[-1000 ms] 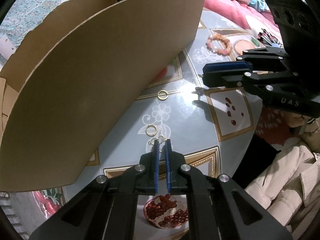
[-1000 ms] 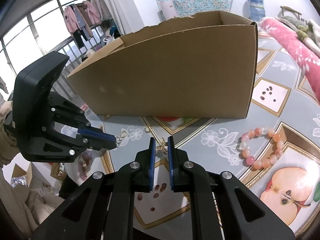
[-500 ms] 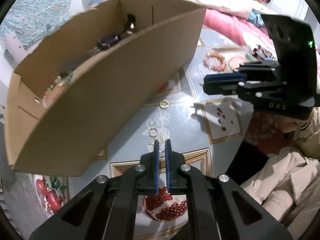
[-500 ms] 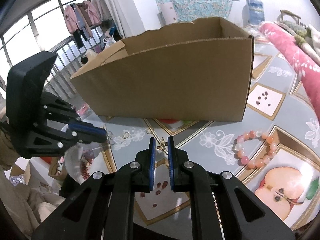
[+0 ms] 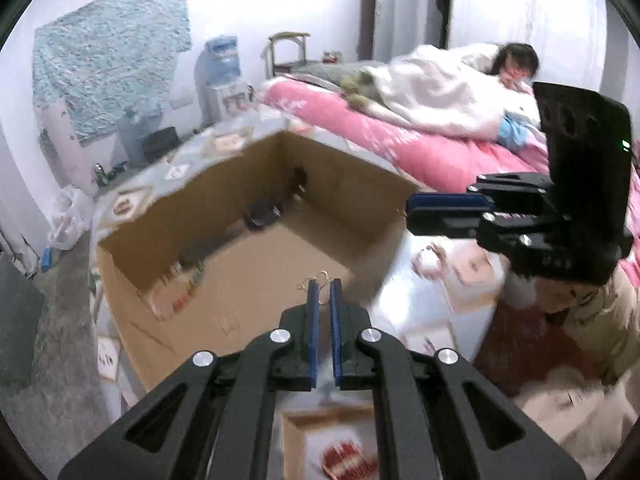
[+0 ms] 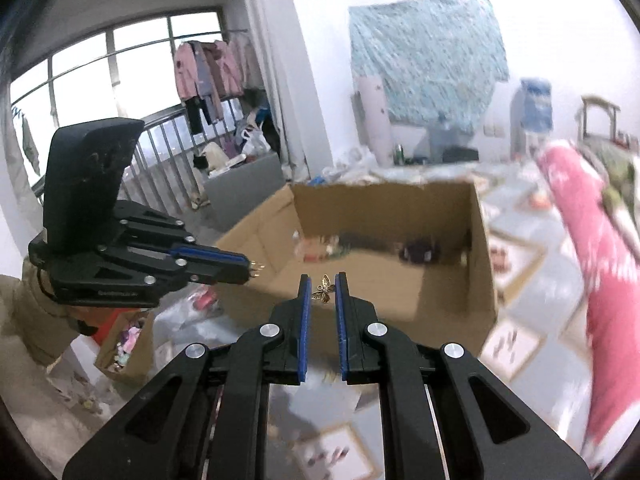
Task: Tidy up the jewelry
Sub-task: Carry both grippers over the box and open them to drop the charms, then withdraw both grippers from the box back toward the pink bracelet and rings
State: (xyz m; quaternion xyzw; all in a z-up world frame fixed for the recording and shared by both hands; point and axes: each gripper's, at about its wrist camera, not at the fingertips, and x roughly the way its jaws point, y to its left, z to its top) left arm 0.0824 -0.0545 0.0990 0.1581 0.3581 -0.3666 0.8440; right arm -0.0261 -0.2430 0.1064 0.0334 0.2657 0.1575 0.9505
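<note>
Entry: jewelry sorting, drop-off stage.

Left tongs point(image 5: 324, 284): blue pads nearly together, pinching one gold earring point(image 5: 318, 279) whose wire loops stood out at the tips, held over the open cardboard box point(image 5: 256, 280).

Right tongs point(image 6: 322, 280): pads narrowly apart, one gold butterfly charm point(image 6: 324, 289) between them; firm clamping or mere lodging could not be told. It hung above the box's near wall.

Box contents: one dark item, possibly a watch point(image 5: 262, 216), and blurred beaded pieces along a wall; count not readable.

Handling note: judged best to carry each piece fully past the rim, lower it close to the box floor, then part the pads slowly, one tongs at a time, so the light pieces neither bounce out nor snag on the pads.

Tabletop point(image 5: 440, 300): patterned cloth, blurred; loose pieces uncountable.
</note>
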